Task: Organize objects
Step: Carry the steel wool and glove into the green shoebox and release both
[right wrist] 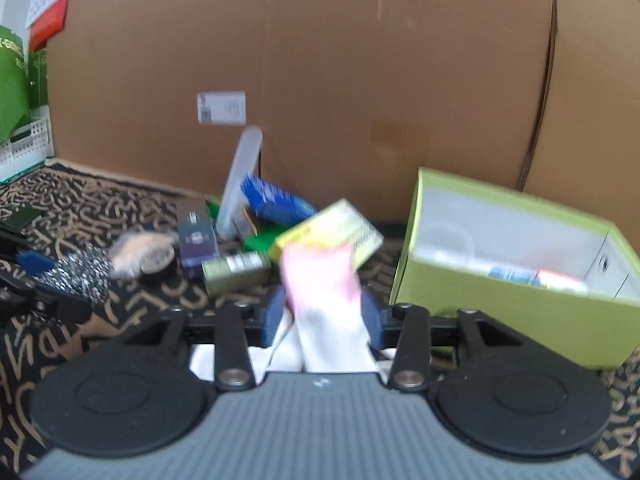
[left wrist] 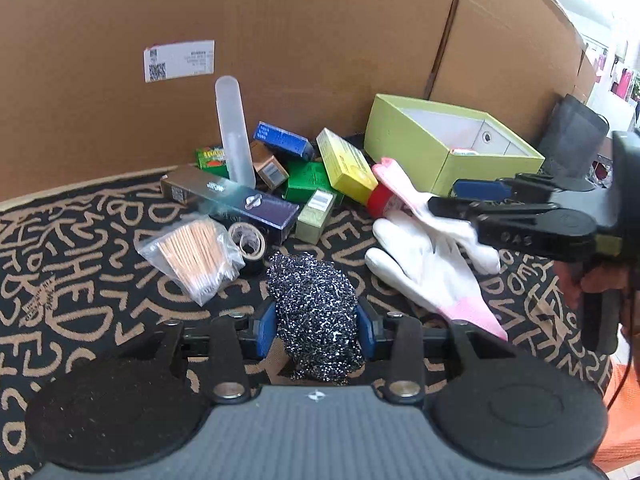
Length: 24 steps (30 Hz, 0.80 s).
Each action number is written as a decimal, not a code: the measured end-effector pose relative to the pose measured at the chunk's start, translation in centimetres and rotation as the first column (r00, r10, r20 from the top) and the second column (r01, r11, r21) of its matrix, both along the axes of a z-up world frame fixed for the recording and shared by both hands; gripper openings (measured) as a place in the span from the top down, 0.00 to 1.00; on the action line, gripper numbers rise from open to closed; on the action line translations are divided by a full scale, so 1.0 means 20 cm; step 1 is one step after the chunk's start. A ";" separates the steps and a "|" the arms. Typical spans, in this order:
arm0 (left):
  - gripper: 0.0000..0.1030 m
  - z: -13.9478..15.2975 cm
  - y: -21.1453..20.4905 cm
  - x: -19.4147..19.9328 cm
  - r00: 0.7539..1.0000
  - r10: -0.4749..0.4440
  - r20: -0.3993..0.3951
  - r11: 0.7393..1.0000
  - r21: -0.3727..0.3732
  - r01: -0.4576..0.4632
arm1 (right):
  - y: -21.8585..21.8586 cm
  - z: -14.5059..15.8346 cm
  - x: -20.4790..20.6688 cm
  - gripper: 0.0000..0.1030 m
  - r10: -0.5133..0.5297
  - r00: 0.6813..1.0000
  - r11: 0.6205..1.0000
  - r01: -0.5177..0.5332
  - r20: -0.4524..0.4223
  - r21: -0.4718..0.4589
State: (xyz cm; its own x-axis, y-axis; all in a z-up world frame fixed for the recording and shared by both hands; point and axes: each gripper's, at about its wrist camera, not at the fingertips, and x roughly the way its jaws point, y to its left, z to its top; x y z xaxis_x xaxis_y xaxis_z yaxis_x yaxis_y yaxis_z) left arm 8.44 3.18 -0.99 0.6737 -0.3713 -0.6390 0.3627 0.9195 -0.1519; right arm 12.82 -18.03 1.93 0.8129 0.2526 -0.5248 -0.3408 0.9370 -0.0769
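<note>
Sitting on the black cloth (left wrist: 80, 280) with tan scribbles, a bag of cotton swabs (left wrist: 196, 256) and a roll of tape (left wrist: 249, 242) lie leftmost, beside the crinkly silver steel-wool scourer (left wrist: 316, 304) that the left gripper (left wrist: 316, 332) clamps between its blue pads. Behind it small cartons are heaped round a frosted plastic tube (left wrist: 234, 132). Further right, the right gripper (right wrist: 325, 316) stands part-open around a limp white glove (right wrist: 328, 320) with a pink cuff, pads seemingly loose, with the open lime-green box (right wrist: 500, 308) beyond.
</note>
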 end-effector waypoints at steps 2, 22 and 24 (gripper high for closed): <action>0.59 -0.01 -0.01 0.00 1.000 0.000 -0.008 1.000 0.002 0.000 | 0.03 -0.03 0.03 0.42 0.011 1.000 1.000 -0.011 -0.017 -0.021; 0.59 0.18 -0.18 0.10 0.990 -0.077 0.122 0.995 -0.058 0.084 | -0.11 0.32 -0.01 0.90 -0.004 0.982 0.994 -0.016 0.187 0.107; 0.59 0.23 -0.24 0.13 0.984 -0.097 0.149 0.992 -0.072 0.108 | -0.17 0.39 -0.03 0.90 -0.025 0.975 0.992 -0.003 0.222 0.125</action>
